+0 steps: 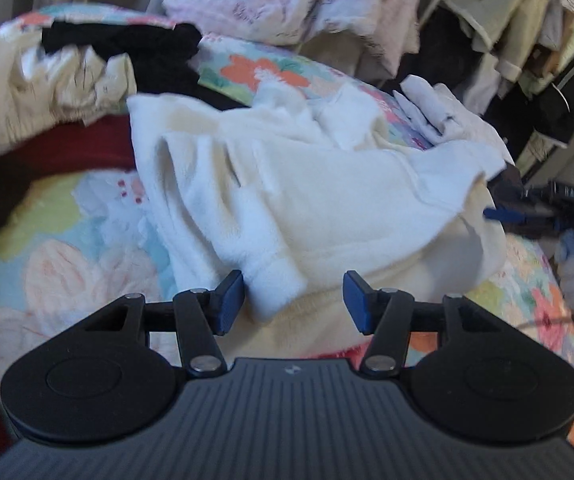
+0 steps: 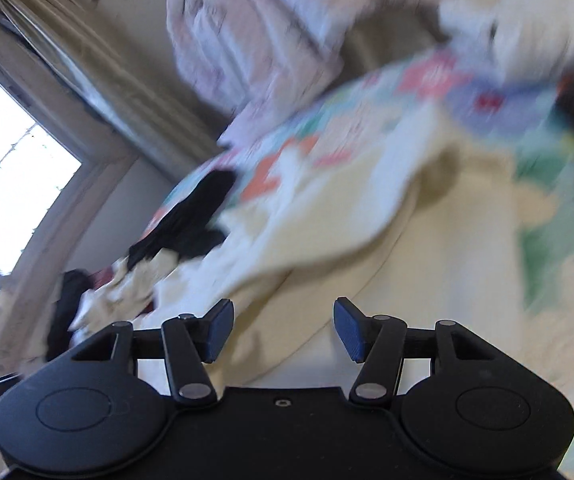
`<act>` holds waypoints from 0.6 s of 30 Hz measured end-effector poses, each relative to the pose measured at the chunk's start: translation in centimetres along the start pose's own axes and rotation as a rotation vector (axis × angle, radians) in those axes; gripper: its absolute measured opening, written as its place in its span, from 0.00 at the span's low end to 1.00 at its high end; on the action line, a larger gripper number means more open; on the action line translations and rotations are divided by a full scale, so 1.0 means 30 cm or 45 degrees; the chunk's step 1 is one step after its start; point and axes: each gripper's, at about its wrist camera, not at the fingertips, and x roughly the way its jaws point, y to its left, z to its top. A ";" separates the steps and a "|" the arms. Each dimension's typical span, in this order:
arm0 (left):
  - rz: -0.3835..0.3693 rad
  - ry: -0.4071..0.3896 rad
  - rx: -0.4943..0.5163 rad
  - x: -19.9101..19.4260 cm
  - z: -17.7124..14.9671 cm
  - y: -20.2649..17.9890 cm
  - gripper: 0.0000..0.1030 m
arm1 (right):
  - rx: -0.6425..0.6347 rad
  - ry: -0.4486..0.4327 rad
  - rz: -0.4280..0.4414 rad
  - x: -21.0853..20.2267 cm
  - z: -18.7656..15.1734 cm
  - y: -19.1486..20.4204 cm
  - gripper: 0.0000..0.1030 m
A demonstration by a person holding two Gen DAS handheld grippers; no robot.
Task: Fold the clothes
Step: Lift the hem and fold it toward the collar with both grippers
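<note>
Your left gripper has its fingers spread wide and grasping nothing; a ribbed sleeve cuff of the cream fleece garment sits between them, just beside the left pad, apart from the right one. The cream fleece garment lies rumpled on the floral-print bed cover, its body bunched toward 12 o'clock and the cuffed sleeve trailing toward 6 o'clock. Judgement: with the cuff framed that way, you are placed either to take it or have just let it go; the garment is not yet a flat, squared fold.

Your right gripper also has its fingers released and empty, hovering over cream cloth.

Left wrist view only: a black garment at 11 o'clock, a crumpled pale cream cloth at 10 o'clock, a dark red fabric beneath it, and hanging clothes at 2 o'clock.

Right wrist view only: a bright window and beige curtain at 10 o'clock. Heavy motion blur; fold lines unreadable there.
</note>
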 end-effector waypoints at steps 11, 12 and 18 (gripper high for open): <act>0.034 -0.126 0.141 0.016 0.043 -0.042 0.10 | -0.151 -0.105 -0.089 0.211 -0.003 -0.018 0.09; 0.029 -0.144 0.130 0.027 0.073 -0.038 0.10 | -0.190 -0.126 -0.080 0.220 0.002 -0.009 0.09; 0.026 -0.223 -0.032 0.134 0.286 0.034 0.09 | -0.337 -0.154 -0.108 0.275 0.180 0.121 0.09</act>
